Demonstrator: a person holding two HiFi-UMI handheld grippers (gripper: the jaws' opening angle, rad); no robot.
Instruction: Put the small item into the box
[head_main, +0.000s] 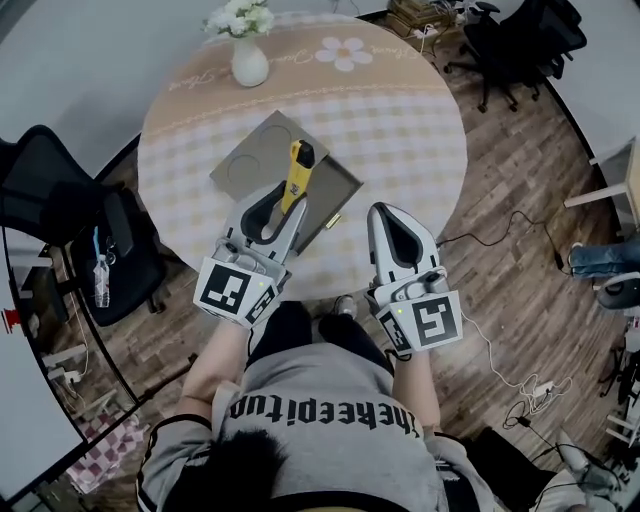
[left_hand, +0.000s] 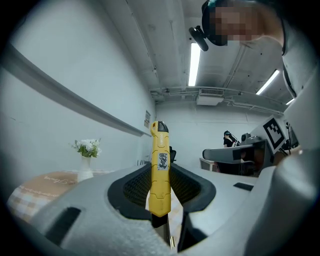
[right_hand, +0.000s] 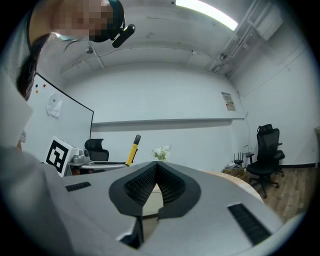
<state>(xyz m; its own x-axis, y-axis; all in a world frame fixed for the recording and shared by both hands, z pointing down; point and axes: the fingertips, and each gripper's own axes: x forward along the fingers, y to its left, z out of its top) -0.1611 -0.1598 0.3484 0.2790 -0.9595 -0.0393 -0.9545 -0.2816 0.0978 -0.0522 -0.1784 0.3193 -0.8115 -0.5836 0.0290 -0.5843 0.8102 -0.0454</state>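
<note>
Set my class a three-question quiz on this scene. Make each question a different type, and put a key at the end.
1. True or false: the left gripper is shut on the yellow utility knife.
2. Where on the round table does the vase of white flowers stand? A: at the edge nearest the person. B: at the far edge. C: at the centre.
3. Fill in: the jaws of the right gripper are ____, with nothing between them.
Key: 1 true; 2 B; 3 shut.
</note>
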